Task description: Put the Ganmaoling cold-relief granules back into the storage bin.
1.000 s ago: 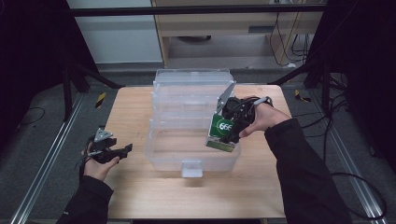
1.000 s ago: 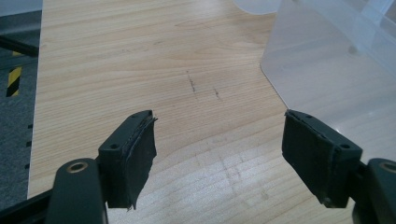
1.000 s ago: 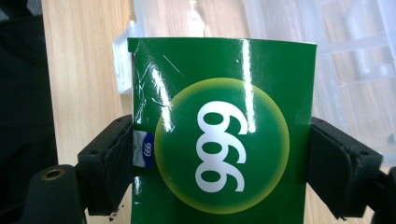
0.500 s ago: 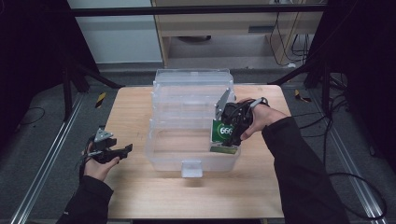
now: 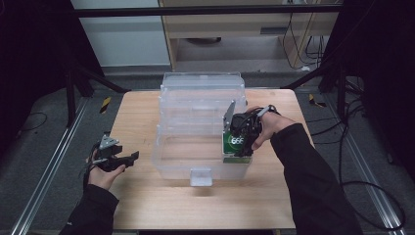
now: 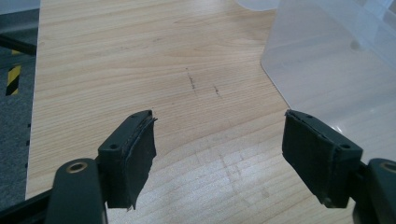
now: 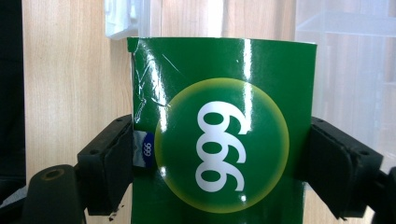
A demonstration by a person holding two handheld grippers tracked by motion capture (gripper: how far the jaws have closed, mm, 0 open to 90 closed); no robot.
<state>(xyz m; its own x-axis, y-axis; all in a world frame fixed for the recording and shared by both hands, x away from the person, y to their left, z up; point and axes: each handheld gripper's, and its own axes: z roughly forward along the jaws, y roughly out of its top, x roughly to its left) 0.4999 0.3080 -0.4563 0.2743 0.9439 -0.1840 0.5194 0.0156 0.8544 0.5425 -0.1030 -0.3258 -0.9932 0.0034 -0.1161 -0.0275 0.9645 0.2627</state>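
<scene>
A green box with a white "999" on a yellow-green disc sits between the jaws of my right gripper, which press on its two sides. In the high view this green box hangs inside the right front part of the clear plastic bin, with my right gripper above it, pointing down. My left gripper rests low over the table left of the bin. Its black pads stand wide apart with only bare wood between them.
The wooden table carries the bin, whose front wall has a white latch. A corner of the bin lies close ahead and right of my left gripper. Dark frame legs and cables surround the table on the floor.
My right gripper has sunk with the green box deeper into the bin. The left gripper has stayed where it was.
</scene>
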